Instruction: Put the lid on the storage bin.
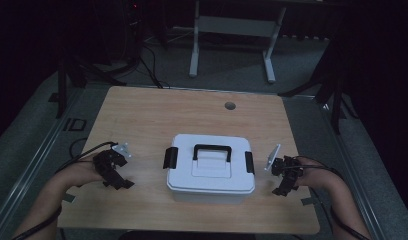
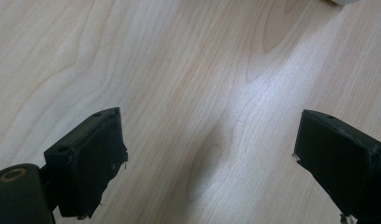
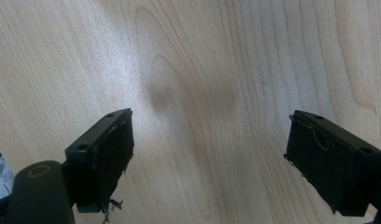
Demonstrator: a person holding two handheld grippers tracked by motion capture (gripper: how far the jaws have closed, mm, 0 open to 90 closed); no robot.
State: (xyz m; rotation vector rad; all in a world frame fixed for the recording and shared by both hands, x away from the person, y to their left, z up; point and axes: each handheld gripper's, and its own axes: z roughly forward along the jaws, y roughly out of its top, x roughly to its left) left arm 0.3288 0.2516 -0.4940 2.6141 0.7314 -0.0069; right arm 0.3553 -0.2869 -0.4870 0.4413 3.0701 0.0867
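A white plastic box [image 1: 210, 170] with a lid sits near the front middle of a light wooden tabletop [image 1: 157, 112]. A black carry handle [image 1: 212, 149] lies flat on top of the lid, and a black latch [image 1: 170, 157] clamps each short end. No brand, label or writing can be read on the box or anywhere else.

The left tool [image 1: 114, 172] rests on the tabletop to the left of the box, apart from it, held by a hand [image 1: 82, 172] coming in from the bottom edge. The right tool [image 1: 287, 175] sits to the right of the box — also not touching it.

In the left gripper view, the left tool [image 2: 209, 158] has its jaws spread wide with bare wood grain between them. In the right gripper view, the right tool [image 3: 209, 158] is likewise spread wide and holds nothing.

A round cable hole [image 1: 230, 106] marks the far side of the tabletop.
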